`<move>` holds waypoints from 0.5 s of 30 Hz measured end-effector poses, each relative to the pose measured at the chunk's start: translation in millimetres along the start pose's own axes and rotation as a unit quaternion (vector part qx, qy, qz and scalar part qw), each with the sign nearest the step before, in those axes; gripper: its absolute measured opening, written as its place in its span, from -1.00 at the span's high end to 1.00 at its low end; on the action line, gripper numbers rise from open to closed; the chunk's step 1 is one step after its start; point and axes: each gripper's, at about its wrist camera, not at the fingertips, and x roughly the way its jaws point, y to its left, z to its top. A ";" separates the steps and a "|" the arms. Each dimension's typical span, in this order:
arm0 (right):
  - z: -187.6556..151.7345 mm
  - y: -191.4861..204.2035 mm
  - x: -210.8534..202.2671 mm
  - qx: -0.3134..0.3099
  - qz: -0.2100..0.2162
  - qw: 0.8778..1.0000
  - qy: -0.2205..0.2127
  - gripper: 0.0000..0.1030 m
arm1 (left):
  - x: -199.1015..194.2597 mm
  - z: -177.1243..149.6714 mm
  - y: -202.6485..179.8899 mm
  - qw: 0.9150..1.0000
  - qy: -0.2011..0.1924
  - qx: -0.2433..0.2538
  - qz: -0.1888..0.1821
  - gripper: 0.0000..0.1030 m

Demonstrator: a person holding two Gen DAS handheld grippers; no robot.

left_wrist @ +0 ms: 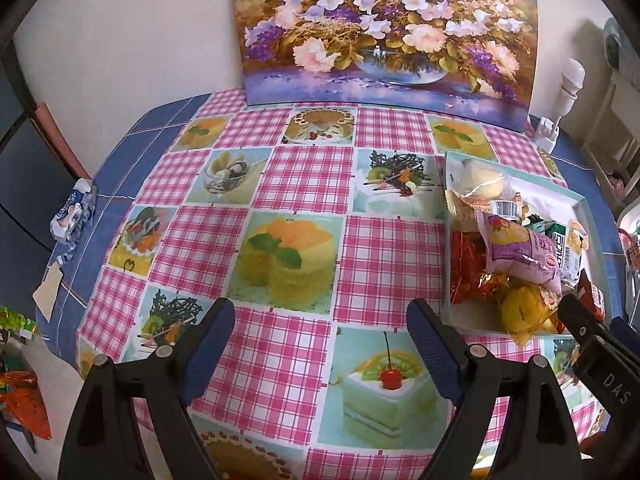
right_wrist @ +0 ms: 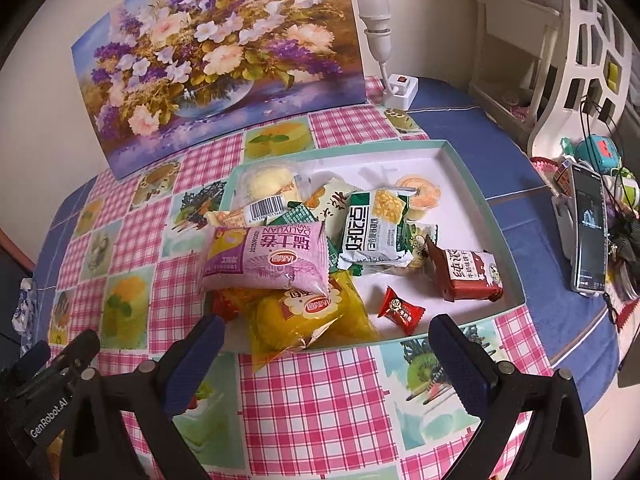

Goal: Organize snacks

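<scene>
A shallow teal-rimmed white tray (right_wrist: 472,168) holds several snack packs: a pink bag (right_wrist: 264,260) on top of a yellow bag (right_wrist: 312,316), a white-green cracker pack (right_wrist: 376,228), a brown pack (right_wrist: 468,272) and a small red candy (right_wrist: 400,306). The tray also shows in the left wrist view (left_wrist: 580,204) at the right with the pink bag (left_wrist: 520,248). My right gripper (right_wrist: 326,344) is open and empty just in front of the tray's near edge. My left gripper (left_wrist: 322,328) is open and empty over the tablecloth, left of the tray.
A flower painting (left_wrist: 384,32) leans on the wall behind the table. A white lamp with a switch base (right_wrist: 396,88) stands at the back right. A phone (right_wrist: 588,232) and clutter sit at the right edge. A crumpled wrapper (left_wrist: 74,212) lies at the left edge.
</scene>
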 end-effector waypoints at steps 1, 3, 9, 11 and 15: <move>0.0 0.1 0.1 0.000 0.000 1.000 0.001 -1.00 | 1.0 0.1 0.4 1.000 0.003 0.000 0.001 -0.71; 0.0 0.0 0.0 0.000 -0.001 1.000 0.003 -1.00 | 1.8 0.4 0.6 1.000 0.006 -0.002 0.002 -0.71; 0.9 1.1 1.3 -0.006 0.000 1.000 0.007 -1.00 | 2.9 1.8 1.6 1.000 0.009 -0.002 0.007 -0.71; 0.9 1.5 2.4 -0.008 0.000 1.000 0.010 -1.00 | 4.5 2.3 2.3 1.000 0.012 -0.001 0.009 -0.71; 1.2 1.9 4.6 -0.010 -0.007 1.000 0.014 -1.00 | 6.0 3.5 3.6 1.000 0.014 -0.002 0.010 -0.71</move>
